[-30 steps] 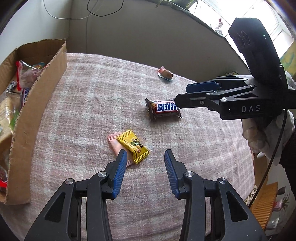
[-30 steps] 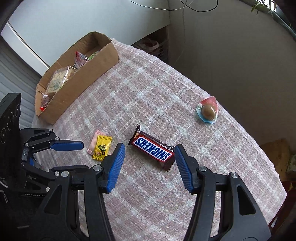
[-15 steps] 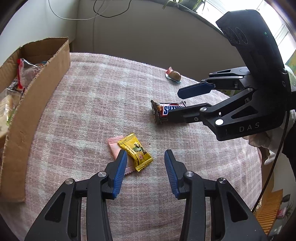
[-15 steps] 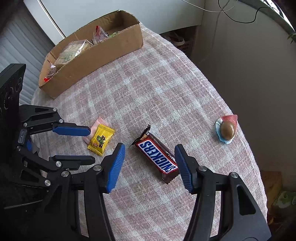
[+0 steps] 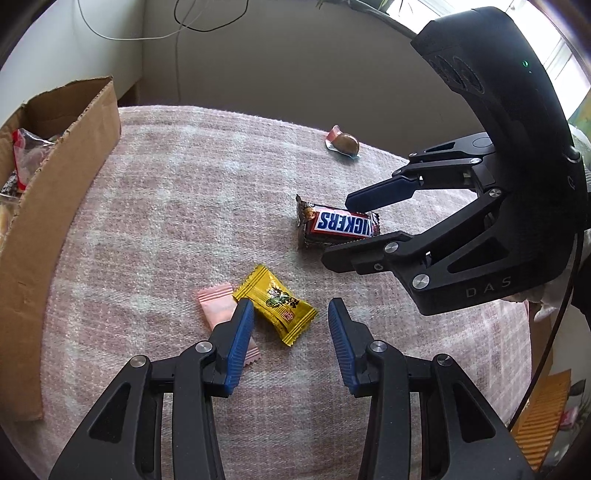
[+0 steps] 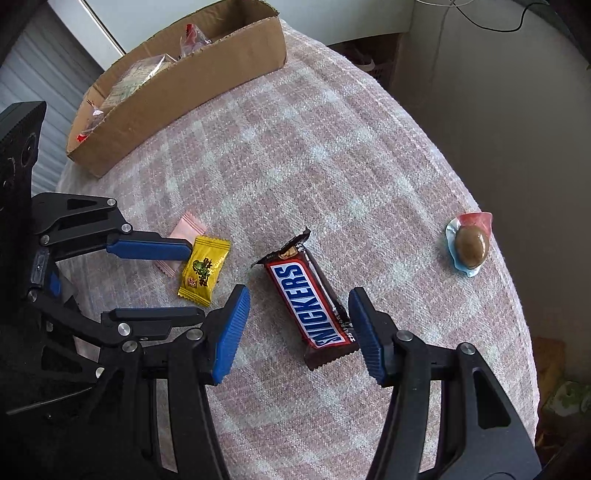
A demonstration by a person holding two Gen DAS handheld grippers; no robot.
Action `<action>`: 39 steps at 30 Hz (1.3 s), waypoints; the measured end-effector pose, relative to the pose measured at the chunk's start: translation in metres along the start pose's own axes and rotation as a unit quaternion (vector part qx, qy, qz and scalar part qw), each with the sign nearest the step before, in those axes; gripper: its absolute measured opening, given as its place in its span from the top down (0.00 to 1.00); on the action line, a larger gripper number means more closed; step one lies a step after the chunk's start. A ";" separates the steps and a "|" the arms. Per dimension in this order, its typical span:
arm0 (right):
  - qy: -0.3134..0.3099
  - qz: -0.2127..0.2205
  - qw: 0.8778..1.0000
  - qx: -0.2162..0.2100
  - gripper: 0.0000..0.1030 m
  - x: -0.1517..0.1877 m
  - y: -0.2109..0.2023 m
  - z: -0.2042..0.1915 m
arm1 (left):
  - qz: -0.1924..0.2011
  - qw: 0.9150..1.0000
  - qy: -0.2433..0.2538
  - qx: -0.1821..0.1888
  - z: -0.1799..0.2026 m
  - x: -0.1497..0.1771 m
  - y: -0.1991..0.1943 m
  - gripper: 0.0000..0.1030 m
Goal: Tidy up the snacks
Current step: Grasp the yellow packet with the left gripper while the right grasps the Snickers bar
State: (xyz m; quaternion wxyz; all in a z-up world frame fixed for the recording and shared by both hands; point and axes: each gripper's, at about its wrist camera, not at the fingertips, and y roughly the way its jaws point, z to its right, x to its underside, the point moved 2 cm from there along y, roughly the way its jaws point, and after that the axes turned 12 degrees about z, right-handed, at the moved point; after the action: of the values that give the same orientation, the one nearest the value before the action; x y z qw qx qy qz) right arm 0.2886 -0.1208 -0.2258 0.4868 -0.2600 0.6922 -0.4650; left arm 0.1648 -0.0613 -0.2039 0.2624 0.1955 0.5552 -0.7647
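Pink-and-white checked cloth (image 6: 332, 155) covers the table, and the Snickers bar (image 6: 308, 301) lying near its middle is the thing to steer by; the right gripper (image 6: 297, 325) hangs over the bar's near end with its blue-padded jaws spread, one pad on either side of the wrapper, neither pressing on it; whether the right-hand pad brushes the wrapper's crimped corner I cannot tell. Just beside the bar, on the side away from the wall, lies a yellow candy (image 5: 275, 304), and a pink sachet (image 5: 218, 308) lies partly tucked under that candy's far edge; the left gripper (image 5: 291, 332) is over this pair, jaws spread and gripping nothing, one blue pad lying across the pink sachet and the yellow candy showing in the gap between the pads. Well apart from the bar, toward the wall and close to the cloth's edge, sits a brown sweet in a clear blister with a red-and-blue rim (image 6: 471, 243). On the opposite side, farther from the bar than the yellow candy, a cardboard box (image 6: 177, 96) stands at the table's edge, already holding several wrapped snacks (image 6: 147, 72); dark cables (image 5: 192, 26) hang on the wall beyond.
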 end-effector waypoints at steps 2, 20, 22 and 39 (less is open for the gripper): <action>-0.005 -0.005 1.000 0.011 0.45 0.001 0.004 -0.001 | -0.001 1.000 0.002 -0.004 0.001 -0.001 0.004 0.61; 0.076 -0.002 0.995 0.066 0.71 0.027 -0.013 0.021 | -0.003 1.000 0.022 -0.014 0.017 -0.017 0.031 0.61; 0.086 -0.001 0.994 0.070 0.71 0.030 -0.015 0.023 | -0.002 0.999 0.039 -0.023 0.021 -0.017 0.032 0.61; 0.136 0.016 0.986 0.093 0.71 0.076 -0.035 0.037 | 0.003 0.996 0.087 -0.019 0.026 -0.012 0.024 0.81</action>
State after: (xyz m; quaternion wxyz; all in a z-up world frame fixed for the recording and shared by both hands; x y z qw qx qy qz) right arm 0.2892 -0.2121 -0.2304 0.4173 -0.1372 0.7097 -0.5507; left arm 0.1891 -0.0903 -0.2070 0.2189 0.2576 0.5898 -0.7334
